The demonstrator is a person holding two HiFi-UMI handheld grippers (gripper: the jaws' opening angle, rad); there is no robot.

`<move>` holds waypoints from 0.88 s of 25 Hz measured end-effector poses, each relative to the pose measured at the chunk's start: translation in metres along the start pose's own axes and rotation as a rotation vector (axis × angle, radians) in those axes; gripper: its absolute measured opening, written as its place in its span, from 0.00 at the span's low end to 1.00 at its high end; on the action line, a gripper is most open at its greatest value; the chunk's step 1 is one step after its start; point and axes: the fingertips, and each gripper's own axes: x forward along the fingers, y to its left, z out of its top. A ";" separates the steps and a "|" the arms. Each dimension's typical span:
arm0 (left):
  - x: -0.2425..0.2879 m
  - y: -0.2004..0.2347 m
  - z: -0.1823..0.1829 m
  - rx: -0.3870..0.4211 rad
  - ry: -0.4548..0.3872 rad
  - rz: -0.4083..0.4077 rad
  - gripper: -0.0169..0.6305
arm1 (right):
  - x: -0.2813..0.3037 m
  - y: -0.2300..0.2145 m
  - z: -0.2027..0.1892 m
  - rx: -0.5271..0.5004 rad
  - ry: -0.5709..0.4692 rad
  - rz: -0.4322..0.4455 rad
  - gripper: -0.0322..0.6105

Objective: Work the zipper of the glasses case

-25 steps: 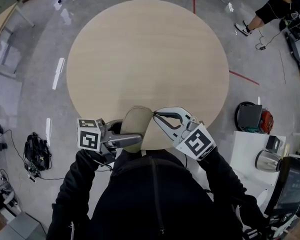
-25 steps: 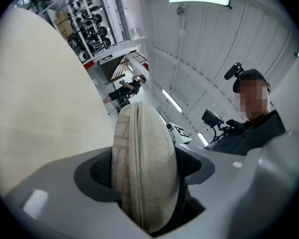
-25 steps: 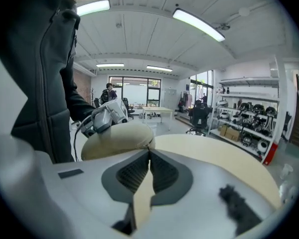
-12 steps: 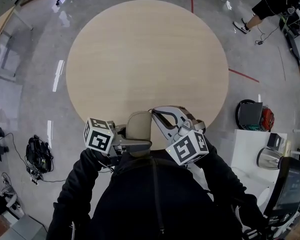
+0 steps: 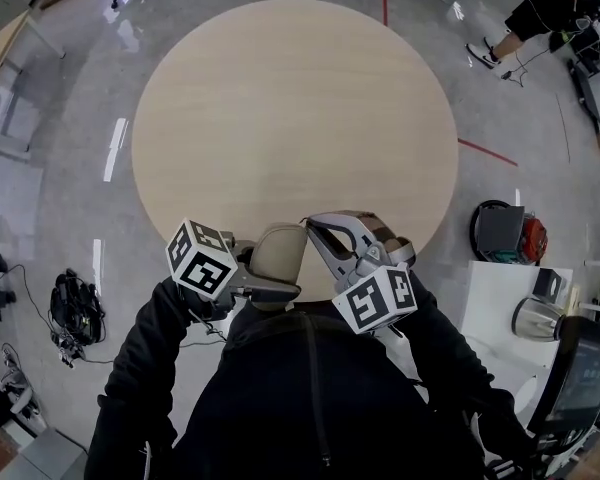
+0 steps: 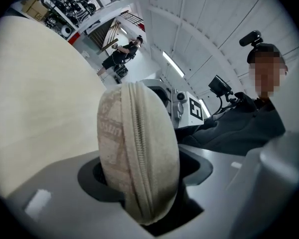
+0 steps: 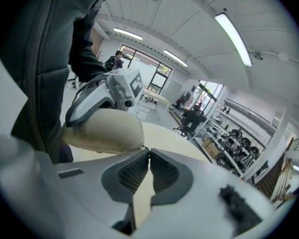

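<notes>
A beige zip-up glasses case [image 5: 278,250] hangs over the near edge of the round table [image 5: 290,118], close to my body. My left gripper [image 5: 276,271] has it clamped across its lower end; its jaws have just been closing on it. In the left gripper view the case [image 6: 139,148] stands upright between the jaws, its closed zipper seam [image 6: 137,133] facing the camera. My right gripper [image 5: 308,224] is shut at the case's far end. In the right gripper view its tips [image 7: 148,151] pinch the small zipper pull [image 7: 145,148] at the edge of the case [image 7: 104,128].
A white cabinet with a kettle [image 5: 532,318] and a black and red bag [image 5: 505,236] stand on the floor at the right. Cables [image 5: 75,308] lie at the left. A person [image 5: 550,8] sits on the floor at the far right.
My left gripper has rolled and shifted right, tilting the case with it. The right gripper has rolled too, its marker cube swinging toward my body, while its tips stay at the case's end.
</notes>
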 end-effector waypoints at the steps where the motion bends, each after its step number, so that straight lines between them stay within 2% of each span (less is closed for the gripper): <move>1: 0.001 0.000 -0.004 -0.003 0.026 -0.010 0.51 | 0.001 0.003 0.001 -0.053 0.012 0.011 0.07; 5: 0.007 0.004 -0.019 -0.039 0.095 -0.067 0.51 | 0.013 0.015 0.002 -0.289 0.071 0.075 0.07; 8: 0.014 0.011 -0.031 -0.048 0.169 -0.063 0.51 | 0.018 0.027 -0.008 -0.423 0.107 0.116 0.07; 10: 0.015 0.016 -0.037 -0.038 0.232 -0.045 0.51 | 0.019 0.030 -0.011 -0.449 0.116 0.118 0.07; 12: 0.013 0.021 -0.034 0.018 0.250 -0.008 0.52 | 0.020 0.023 -0.005 -0.381 0.096 0.088 0.07; 13: 0.010 0.025 -0.025 0.074 0.215 0.026 0.52 | 0.019 0.014 0.002 -0.308 0.072 0.060 0.07; 14: 0.005 0.031 -0.013 0.136 0.146 0.068 0.52 | 0.016 0.001 0.009 -0.218 0.042 0.028 0.07; 15: -0.001 0.036 0.003 0.184 0.048 0.108 0.52 | 0.014 -0.013 0.017 -0.127 0.012 -0.007 0.07; 16: -0.010 0.039 0.020 0.204 -0.068 0.134 0.57 | 0.010 -0.027 0.023 -0.046 -0.014 -0.043 0.07; 19: -0.037 0.035 0.060 0.136 -0.404 0.100 0.66 | -0.002 -0.060 0.032 0.143 -0.094 -0.127 0.07; 22: -0.053 0.028 0.079 0.027 -0.624 0.038 0.71 | -0.013 -0.075 0.036 0.250 -0.157 -0.179 0.07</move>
